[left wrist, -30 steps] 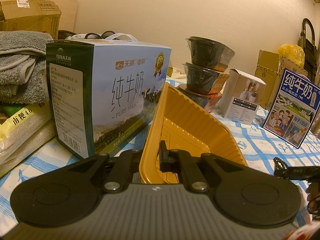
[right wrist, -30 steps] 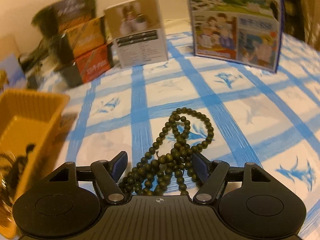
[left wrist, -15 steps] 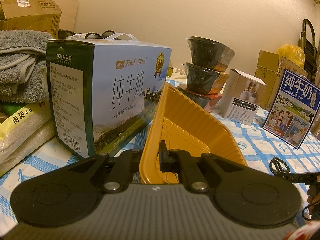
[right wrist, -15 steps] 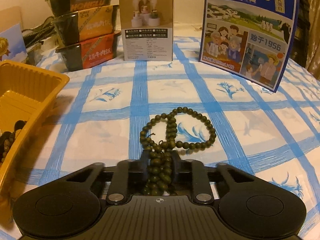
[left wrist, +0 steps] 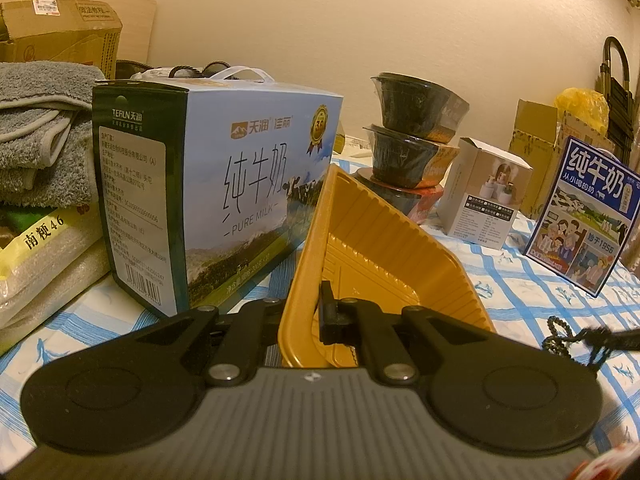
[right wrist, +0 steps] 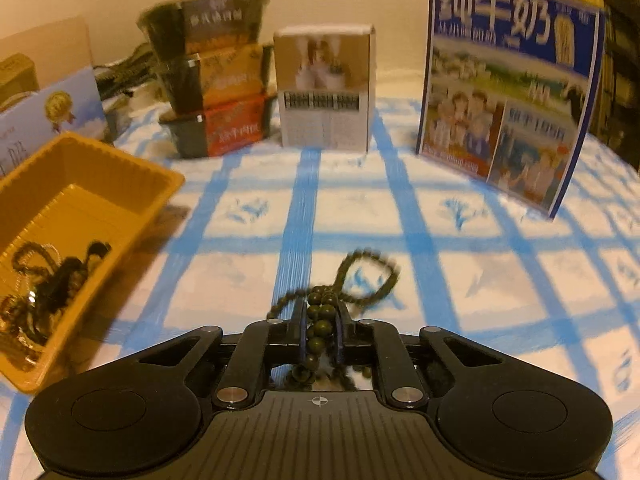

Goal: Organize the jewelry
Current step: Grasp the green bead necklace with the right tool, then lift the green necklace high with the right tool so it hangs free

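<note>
My right gripper [right wrist: 320, 320]: jaws closing on the green bead strand [right wrist: 320, 314]; my left gripper [left wrist: 308, 312]: clamped on yellow tray [left wrist: 384, 248] rim, tray tilted

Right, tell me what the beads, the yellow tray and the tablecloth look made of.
Beads: probably wood or seed; dark olive, round, with a dull sheen.
Tray: thin moulded plastic; ribbed walls, glossy mustard surface.
Tablecloth: probably woven fabric, though coated vinyl is possible; matte white with blue checks and printed sprigs, no clear shine.
</note>
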`<act>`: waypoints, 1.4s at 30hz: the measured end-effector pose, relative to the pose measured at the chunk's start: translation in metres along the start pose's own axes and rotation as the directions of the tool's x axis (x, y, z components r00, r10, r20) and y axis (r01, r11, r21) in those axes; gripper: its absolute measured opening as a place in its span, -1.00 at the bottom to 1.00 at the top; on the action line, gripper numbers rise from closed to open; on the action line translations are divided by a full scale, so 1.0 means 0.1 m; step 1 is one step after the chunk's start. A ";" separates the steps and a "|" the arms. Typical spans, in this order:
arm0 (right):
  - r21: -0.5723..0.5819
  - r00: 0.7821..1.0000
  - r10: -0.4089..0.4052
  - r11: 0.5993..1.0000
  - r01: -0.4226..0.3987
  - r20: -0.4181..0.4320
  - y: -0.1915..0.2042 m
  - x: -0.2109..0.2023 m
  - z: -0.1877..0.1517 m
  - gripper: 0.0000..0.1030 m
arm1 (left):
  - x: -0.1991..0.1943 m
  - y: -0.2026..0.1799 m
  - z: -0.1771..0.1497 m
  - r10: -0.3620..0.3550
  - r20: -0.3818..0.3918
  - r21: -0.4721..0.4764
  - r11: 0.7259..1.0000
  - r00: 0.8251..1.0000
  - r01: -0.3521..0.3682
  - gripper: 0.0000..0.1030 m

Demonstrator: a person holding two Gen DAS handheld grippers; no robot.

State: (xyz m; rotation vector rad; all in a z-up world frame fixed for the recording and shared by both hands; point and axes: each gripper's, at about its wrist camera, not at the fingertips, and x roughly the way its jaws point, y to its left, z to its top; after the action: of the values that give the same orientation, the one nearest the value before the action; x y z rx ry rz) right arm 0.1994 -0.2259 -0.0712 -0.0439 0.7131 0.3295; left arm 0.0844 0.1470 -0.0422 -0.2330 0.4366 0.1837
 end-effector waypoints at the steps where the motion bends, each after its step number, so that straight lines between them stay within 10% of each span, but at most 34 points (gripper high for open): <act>1: -0.008 1.000 0.000 1.000 0.000 0.013 -0.01 -0.05 0.04 -0.75 | 0.00 0.00 0.00 0.000 0.000 0.000 1.000 1.000 0.000 -0.88; 24: -0.119 0.965 0.113 0.989 -0.087 0.235 0.05 -1.13 1.01 -0.86 | 0.00 -0.02 0.01 -0.004 0.002 0.002 1.000 1.000 0.004 -0.88; 42: -0.288 0.961 0.162 0.953 -0.094 0.224 0.28 -1.77 2.01 -0.85 | 0.00 -0.02 0.04 -0.008 0.003 0.005 1.000 1.000 0.008 -0.88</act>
State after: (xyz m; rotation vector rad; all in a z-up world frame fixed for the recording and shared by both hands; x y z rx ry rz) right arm 0.1934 -0.2188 0.1981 -0.2175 0.4207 0.5490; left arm 0.0870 0.1459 -0.0383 -0.2297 0.4331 0.1753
